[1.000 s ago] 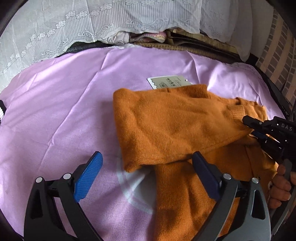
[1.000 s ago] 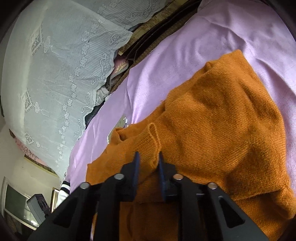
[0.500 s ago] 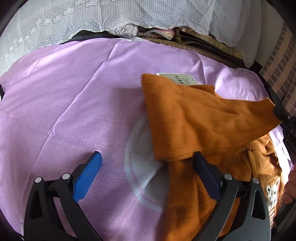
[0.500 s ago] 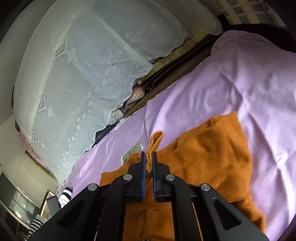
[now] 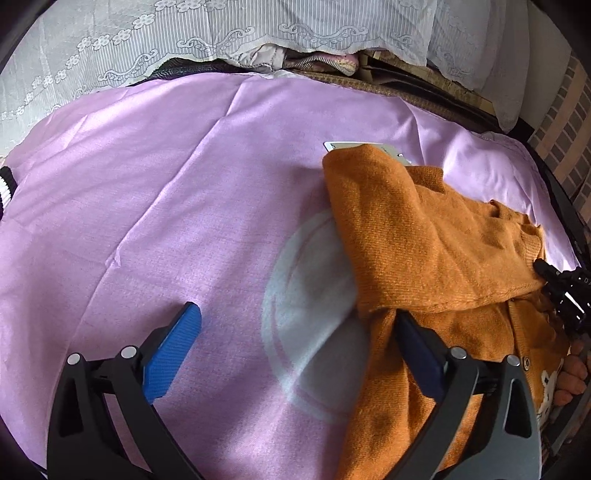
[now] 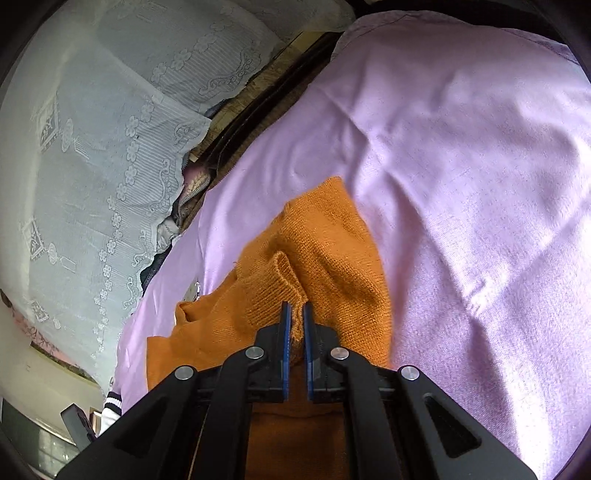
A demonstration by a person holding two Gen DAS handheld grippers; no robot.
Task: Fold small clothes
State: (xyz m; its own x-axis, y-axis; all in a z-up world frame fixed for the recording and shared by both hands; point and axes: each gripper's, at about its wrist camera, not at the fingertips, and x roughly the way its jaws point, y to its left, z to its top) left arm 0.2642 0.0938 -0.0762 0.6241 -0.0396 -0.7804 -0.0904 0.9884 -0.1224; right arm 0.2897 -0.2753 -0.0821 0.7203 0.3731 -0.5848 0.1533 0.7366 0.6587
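Soft daylight, perhaps through lace curtain (image 5: pixel 221 33); fisheye bending, dark corners.

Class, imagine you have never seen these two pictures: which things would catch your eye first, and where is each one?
The orange knitted sweater stands out most, lying at the right of the lilac cloth with a sleeve folded across it. The right hand-held gripper is shut on the sleeve's ribbed cuff. The left hand-held gripper is open low over the cloth, its blue pads wide apart.
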